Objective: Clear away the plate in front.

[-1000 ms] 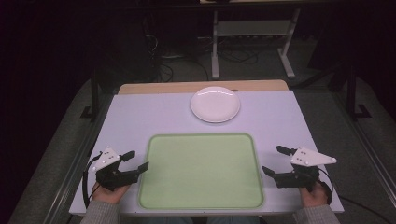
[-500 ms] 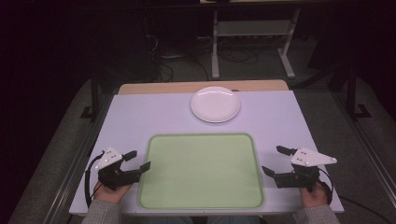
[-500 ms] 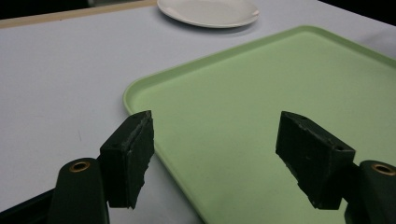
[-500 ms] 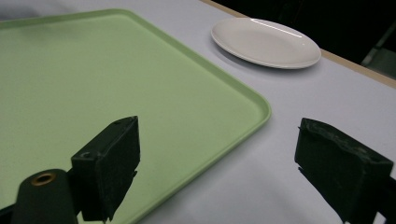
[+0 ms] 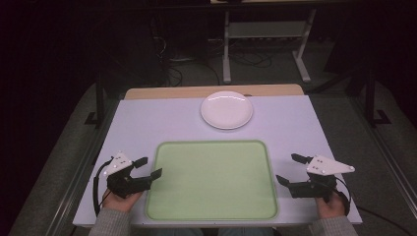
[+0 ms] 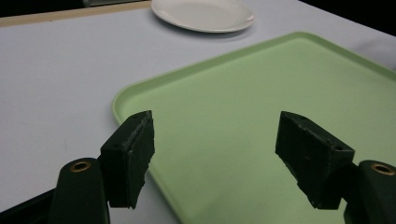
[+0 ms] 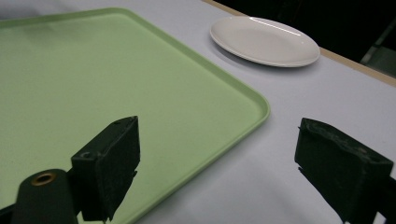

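Note:
A pale green tray (image 5: 212, 179) lies empty at the near middle of the white table (image 5: 147, 118). A white plate (image 5: 226, 109) sits empty beyond it, near the far edge. My left gripper (image 5: 148, 167) rests at the tray's left rim, open, its jaws pointing right over the rim. My right gripper (image 5: 290, 168) rests just right of the tray, open, jaws pointing left and away. In the left gripper view the jaws straddle the tray's (image 6: 261, 116) near-left corner, with the plate (image 6: 203, 14) far off. In the right gripper view the tray (image 7: 93, 84) corner and plate (image 7: 264, 40) lie ahead.
A wooden strip (image 5: 211, 91) runs along the table's far edge. Beyond it stands a metal stand (image 5: 265, 39) with cables on a dark floor. Bare table surface lies left and right of the plate.
The left gripper has shifted slightly toward the near edge. The right gripper, tray and plate stay where they were.

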### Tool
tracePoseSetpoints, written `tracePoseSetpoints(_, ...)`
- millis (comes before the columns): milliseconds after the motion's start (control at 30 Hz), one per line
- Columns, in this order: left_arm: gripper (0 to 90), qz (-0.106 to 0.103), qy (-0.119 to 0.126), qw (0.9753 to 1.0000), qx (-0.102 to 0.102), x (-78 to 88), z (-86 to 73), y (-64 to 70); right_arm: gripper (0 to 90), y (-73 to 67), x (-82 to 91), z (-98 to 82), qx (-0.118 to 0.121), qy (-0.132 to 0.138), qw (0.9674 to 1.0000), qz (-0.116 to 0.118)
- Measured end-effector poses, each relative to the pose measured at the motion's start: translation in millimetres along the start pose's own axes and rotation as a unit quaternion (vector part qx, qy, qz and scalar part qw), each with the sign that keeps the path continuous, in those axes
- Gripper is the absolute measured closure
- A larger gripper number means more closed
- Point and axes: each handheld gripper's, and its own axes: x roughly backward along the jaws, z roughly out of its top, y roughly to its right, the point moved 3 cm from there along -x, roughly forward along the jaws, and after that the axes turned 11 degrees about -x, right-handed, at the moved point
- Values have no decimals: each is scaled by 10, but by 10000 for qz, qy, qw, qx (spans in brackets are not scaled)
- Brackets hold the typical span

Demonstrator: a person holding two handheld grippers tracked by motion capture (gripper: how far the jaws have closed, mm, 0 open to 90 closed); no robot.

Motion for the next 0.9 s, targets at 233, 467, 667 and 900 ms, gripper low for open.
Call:
tracePoseSetpoints(233, 290, -204, 44, 9997, 109, -47, 123, 43, 132, 7, 11, 1, -33, 34, 10000, 12)
tracePoseSetpoints(467, 281, -380, -16, 9991, 197, -124, 213, 52, 132, 18, 27, 6, -60, 84, 9999, 2)
tracePoseSetpoints(667, 253, -672, -245, 9974, 60, -279, 315, 95, 132, 31, 34, 10, -120, 116, 9999, 14)
tracePoseSetpoints(900, 249, -802, -288, 9961, 250, -451, 450, 40, 132, 37, 40, 12, -130, 127, 9998, 9)
